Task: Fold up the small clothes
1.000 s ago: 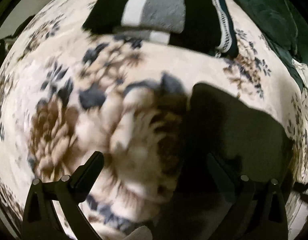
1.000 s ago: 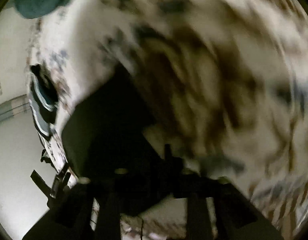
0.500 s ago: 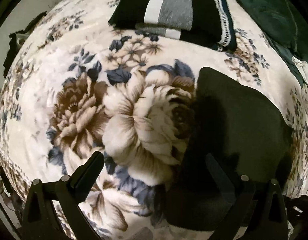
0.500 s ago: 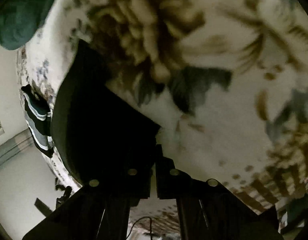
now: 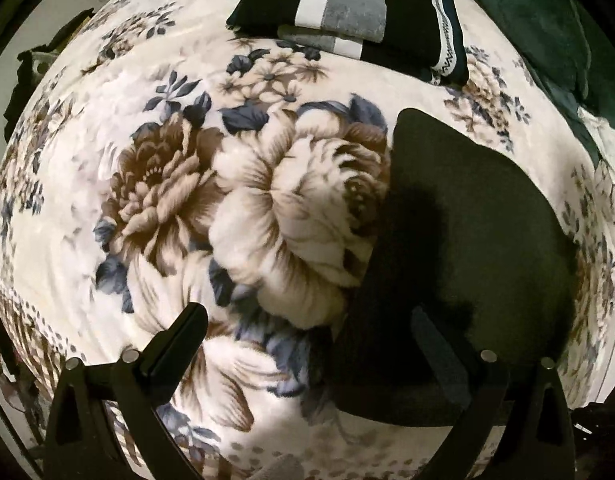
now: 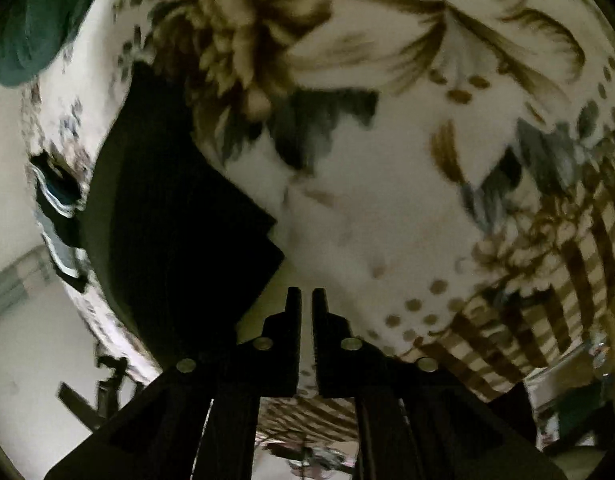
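The right tool has just closed on nothing, beside the folded black garment lying flat on the flowered blanket, while the left tool hangs open, so this fold looks finished.

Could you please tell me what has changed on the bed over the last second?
The right tongs have closed with nothing between them and have drawn back from the black garment; its corner now lies to their left. The left tongs stayed open and empty. The striped folded stack, dark green pillow and floral blanket are as before.
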`<state>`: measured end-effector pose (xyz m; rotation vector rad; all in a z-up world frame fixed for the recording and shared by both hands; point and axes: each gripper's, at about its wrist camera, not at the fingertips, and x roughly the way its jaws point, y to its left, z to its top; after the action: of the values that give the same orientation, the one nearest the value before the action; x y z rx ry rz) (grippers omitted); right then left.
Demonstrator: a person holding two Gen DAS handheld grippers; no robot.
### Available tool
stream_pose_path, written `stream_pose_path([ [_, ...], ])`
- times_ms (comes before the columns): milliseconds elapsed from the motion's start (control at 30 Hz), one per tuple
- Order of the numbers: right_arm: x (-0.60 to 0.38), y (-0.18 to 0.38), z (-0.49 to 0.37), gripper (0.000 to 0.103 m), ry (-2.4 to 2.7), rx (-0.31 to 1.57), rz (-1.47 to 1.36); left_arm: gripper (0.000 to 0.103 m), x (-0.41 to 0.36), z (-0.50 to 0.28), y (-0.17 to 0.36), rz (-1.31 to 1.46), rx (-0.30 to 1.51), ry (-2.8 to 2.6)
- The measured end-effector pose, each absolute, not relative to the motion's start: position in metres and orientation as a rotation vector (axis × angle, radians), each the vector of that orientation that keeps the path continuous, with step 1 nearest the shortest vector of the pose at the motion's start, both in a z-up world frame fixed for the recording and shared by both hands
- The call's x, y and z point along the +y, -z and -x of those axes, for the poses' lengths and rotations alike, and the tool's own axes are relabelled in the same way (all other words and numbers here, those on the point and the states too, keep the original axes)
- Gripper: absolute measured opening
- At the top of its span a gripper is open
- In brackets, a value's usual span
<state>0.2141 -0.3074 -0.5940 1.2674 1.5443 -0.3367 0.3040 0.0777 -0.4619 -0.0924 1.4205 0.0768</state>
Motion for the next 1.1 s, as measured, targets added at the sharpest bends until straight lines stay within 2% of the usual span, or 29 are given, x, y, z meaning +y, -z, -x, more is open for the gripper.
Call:
stream_pose_path([
  [67,-0.311,0.595,-0.206,0.007,0.307,1.514,-1.33,0.103,0.082,-0.303,0.462,0.117,1.425,-0.076],
  [100,-0.311,0.596,-0.202,0.012,0.287,1.496,-1.365,0.103,0.085,-0.302,0.463,0.139,1.435,-0.077],
  [133,-0.308,0.596,-0.199,0.025,0.259,1.48,-1.402,0.103,0.087,-0.3,0.464,0.162,1.445,-0.075],
  [200,-0.3,0.599,-0.196,0.043,0.21,1.445,-1.485,0.103,0.091,-0.291,0.465,0.226,1.469,-0.068],
  [233,-0.295,0.601,-0.194,0.045,0.191,1.426,-1.527,0.103,0.093,-0.285,0.466,0.262,1.484,-0.067],
  [467,-0.263,0.618,-0.199,0.045,0.18,1.333,-1.696,0.103,0.083,-0.234,0.498,0.629,1.635,-0.02],
  [533,-0.256,0.623,-0.205,0.045,0.199,1.311,-1.706,0.094,0.076,-0.232,0.507,0.728,1.626,-0.011],
  [567,-0.255,0.624,-0.207,0.045,0.21,1.299,-1.698,0.067,0.07,-0.233,0.515,0.783,1.621,-0.007],
  [600,-0.254,0.624,-0.211,0.044,0.221,1.298,-1.68,0.032,0.067,-0.235,0.52,0.819,1.624,0.005],
  [633,-0.254,0.622,-0.215,0.033,0.233,1.289,-1.659,0.022,0.061,-0.236,0.525,0.874,1.62,0.027],
  [667,-0.255,0.617,-0.219,0.022,0.234,1.273,-1.63,0.021,0.059,-0.237,0.524,0.879,1.609,0.005],
  [700,-0.255,0.613,-0.224,0.009,0.239,1.288,-1.585,0.014,0.058,-0.238,0.52,0.878,1.595,-0.005],
  [733,-0.255,0.605,-0.227,0.005,0.244,1.3,-1.531,0.009,0.056,-0.238,0.515,0.871,1.576,0.004],
  [867,-0.261,0.559,-0.233,0.003,0.286,1.309,-1.297,0.007,0.055,-0.232,0.492,0.815,1.531,0.016],
  [933,-0.263,0.555,-0.235,0.003,0.326,1.354,-1.217,0.007,0.051,-0.231,0.493,0.756,1.554,0.013],
  [1033,-0.274,0.584,-0.219,0.0,0.445,1.463,-1.217,0.008,0.05,-0.234,0.519,0.729,1.615,-0.009],
  [1100,-0.285,0.609,-0.207,0.0,0.489,1.499,-1.314,0.008,0.053,-0.239,0.524,0.754,1.642,-0.003],
])
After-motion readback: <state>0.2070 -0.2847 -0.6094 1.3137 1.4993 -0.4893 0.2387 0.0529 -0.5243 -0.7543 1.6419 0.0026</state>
